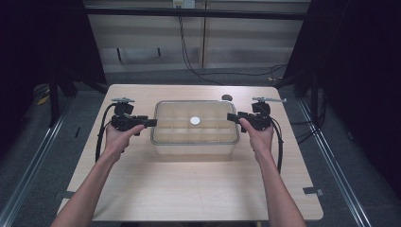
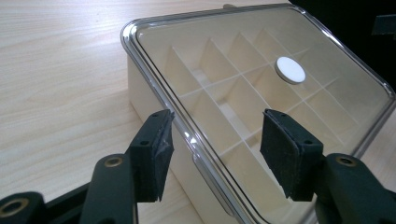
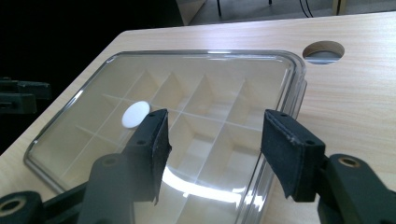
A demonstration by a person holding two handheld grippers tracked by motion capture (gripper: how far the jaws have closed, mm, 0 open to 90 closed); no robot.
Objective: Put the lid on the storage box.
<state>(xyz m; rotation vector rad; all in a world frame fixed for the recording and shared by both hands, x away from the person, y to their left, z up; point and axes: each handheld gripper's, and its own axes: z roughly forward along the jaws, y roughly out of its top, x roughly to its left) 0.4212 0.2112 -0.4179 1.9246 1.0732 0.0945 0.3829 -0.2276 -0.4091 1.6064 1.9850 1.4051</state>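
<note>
Both grippers hover wide and empty at the short ends of the lidded box

Left gripper [image 2: 215, 154] stands over the near lid [image 2: 261, 88] rim, right gripper [image 3: 212, 156] over the opposite end — box [image 1: 195, 142] mid-table [image 1: 189, 189], white disc [image 1: 195, 120] on top. To lift the clear lid cleanly, I'd judge both should lower to the rim lip, close together, then rise level — an uneven pull could tilt it

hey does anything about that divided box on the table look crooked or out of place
Nothing stands out. The clear lid sits flat and square on the compartment box, and the white disc lies on top near its middle. Both tongs, left and right, are open at the box's short ends.
</note>
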